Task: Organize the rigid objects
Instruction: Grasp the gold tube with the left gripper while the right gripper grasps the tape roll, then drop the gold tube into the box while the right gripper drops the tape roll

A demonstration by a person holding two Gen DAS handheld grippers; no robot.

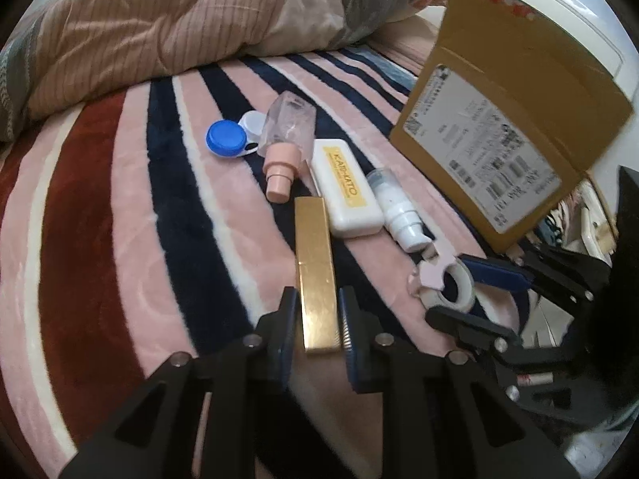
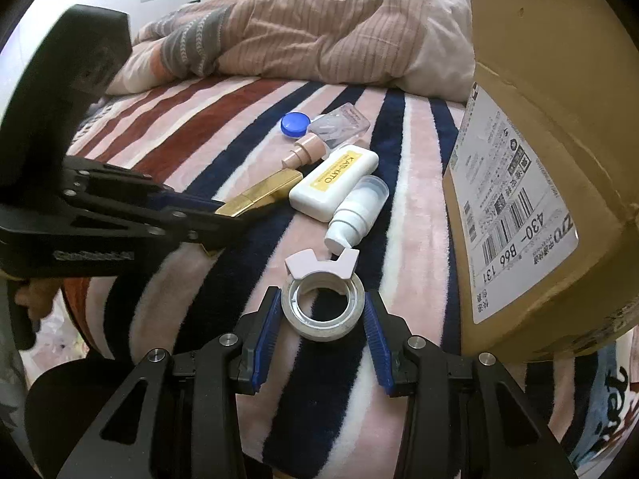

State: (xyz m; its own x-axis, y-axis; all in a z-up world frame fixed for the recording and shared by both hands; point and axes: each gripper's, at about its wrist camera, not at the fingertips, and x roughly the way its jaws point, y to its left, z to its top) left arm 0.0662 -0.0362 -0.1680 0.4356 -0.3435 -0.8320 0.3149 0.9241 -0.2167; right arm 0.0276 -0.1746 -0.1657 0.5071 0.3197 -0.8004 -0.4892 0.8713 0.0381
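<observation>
A long gold box point(image 1: 316, 271) lies on the striped blanket, its near end between the fingers of my left gripper point(image 1: 317, 319), which stand slightly apart from its sides. It also shows in the right wrist view point(image 2: 263, 195). A tape roll with a pink dispenser point(image 2: 322, 303) lies between the open fingers of my right gripper point(image 2: 322, 319); it also shows in the left wrist view point(image 1: 451, 283). Beyond lie a white case with a yellow label point(image 1: 345, 187), a white pump bottle point(image 1: 399, 207), a clear bottle with a pink cap point(image 1: 285, 139) and a blue-lidded lens case point(image 1: 225, 137).
A large cardboard box point(image 2: 551, 183) with a shipping label stands at the right, close to the tape roll. A rumpled duvet point(image 1: 179, 24) lies at the back of the bed. The bed edge drops off behind my grippers.
</observation>
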